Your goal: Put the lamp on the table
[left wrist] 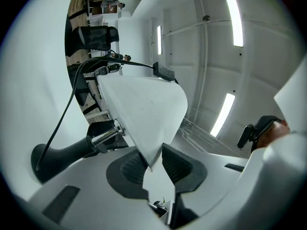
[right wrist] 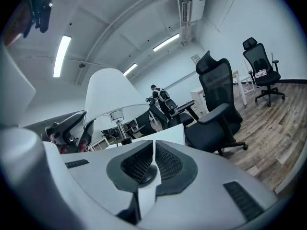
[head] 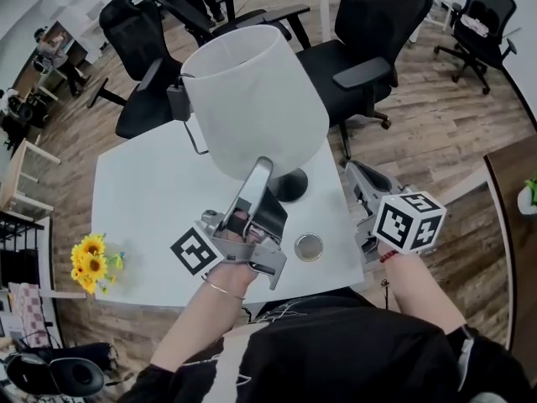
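Currently cataloguing, item by item:

- Lamp [head: 252,99]: it is standing upright on the white table [head: 143,200]. Its dark round base [head: 289,185] is resting on the far right part of the top, and its white shade [head: 243,74] is rising above it.
- Left gripper [head: 262,168]: I am reaching it up from the near side to the lower rim of the shade. My jaws are standing apart with that rim dipping between the pads. As far as my own view shows, they are not clamping it.
- Right gripper [head: 357,175]: I am holding it off the table's right edge, apart from the lamp. Its jaws are lying together with nothing between them. Its marker cube [head: 409,221] is facing upward.
- Cord [left wrist: 72,99]: it is trailing as a dark line out from under the shade, seen in my left gripper view.
- Sunflowers [head: 92,259]: they are lying at the table's near left corner, well apart from the lamp.
- Round metal disc [head: 309,247]: it is sitting on the table near the front edge, just beside my left hand.
- Office chairs [head: 369,23]: they are standing on the wooden floor beyond the table.
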